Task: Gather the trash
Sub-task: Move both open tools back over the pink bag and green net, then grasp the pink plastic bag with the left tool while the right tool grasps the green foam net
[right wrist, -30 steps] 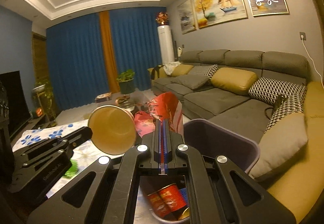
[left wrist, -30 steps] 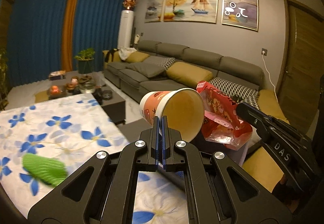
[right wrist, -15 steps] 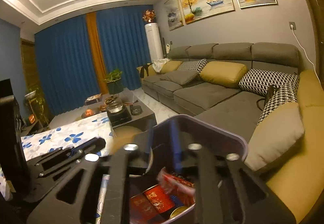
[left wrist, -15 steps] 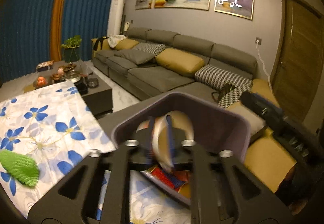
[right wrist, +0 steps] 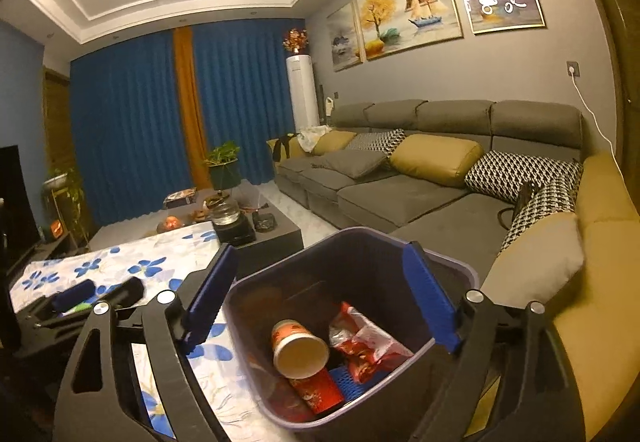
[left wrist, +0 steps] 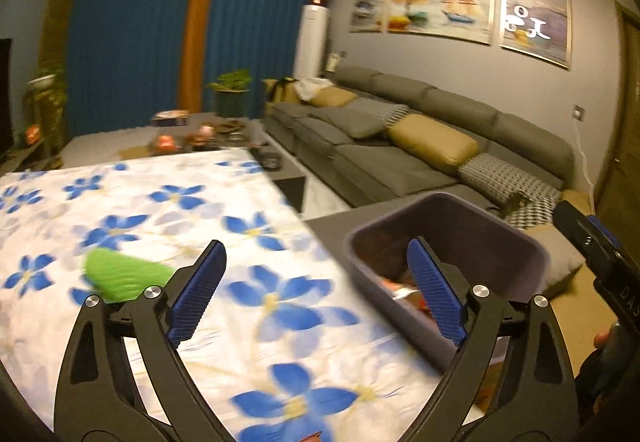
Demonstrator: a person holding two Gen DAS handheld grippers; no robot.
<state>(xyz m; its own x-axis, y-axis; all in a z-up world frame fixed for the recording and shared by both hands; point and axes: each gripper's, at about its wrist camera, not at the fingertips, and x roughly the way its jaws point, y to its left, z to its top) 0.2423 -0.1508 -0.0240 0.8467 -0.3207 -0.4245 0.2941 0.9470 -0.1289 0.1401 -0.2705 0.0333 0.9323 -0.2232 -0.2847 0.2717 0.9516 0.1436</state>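
Looking along our left tongs point(left wrist: 316, 282), we find the blue pads spread wide with nothing between them, the jaws having just been opening; they hang over the flowered tabletop point(left wrist: 160, 202), the right-hand pad point(left wrist: 434, 290) in front of the dark bin point(left wrist: 520, 242). Our right tongs point(right wrist: 320, 290) stand just as wide and empty, jaws likewise just opened, poised directly above the bin point(right wrist: 460, 270). Inside it lies the paper cup point(right wrist: 298, 348) on its side, mouth toward us, touching the crumpled red wrapper point(right wrist: 364, 342) beside it, with other red packaging beneath. A second ago the left tongs were clamped on the cup's rim and the right on the wrapper, both held up above the bin; now both pieces rest in it. The left view has since swung toward the tabletop, where a green item point(left wrist: 120, 274) lies just beyond the left pad point(left wrist: 196, 290), blurred, near the tabletop's front.
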